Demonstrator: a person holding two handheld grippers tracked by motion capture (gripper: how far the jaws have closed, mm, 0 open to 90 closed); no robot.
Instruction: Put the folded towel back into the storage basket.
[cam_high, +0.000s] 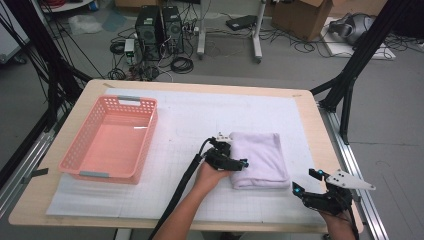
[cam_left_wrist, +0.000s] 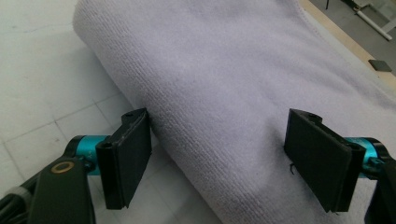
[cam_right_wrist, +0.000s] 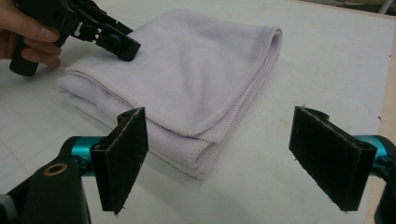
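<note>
A folded pale lilac towel (cam_high: 262, 157) lies on the white gridded mat, right of the table's middle. My left gripper (cam_high: 236, 154) is at the towel's left folded edge. In the left gripper view its jaws stand wide, astride the thick fold of the towel (cam_left_wrist: 219, 84); one pad (cam_left_wrist: 128, 158) sits against the fold's side and the other (cam_left_wrist: 317, 158) rests over the cloth, with no squeeze showing. My right gripper (cam_high: 306, 181) hovers near the front right table edge, open with nothing between its jaws. The right gripper view looks at the towel's (cam_right_wrist: 196, 70) near corner and the left gripper (cam_right_wrist: 116, 44) beyond it.
An empty pink plastic basket (cam_high: 75, 150) stands on the left of the mat. The wooden table edge (cam_high: 320, 125) runs close along the right side. Black frame legs, cables and computer towers stand on the floor behind the table.
</note>
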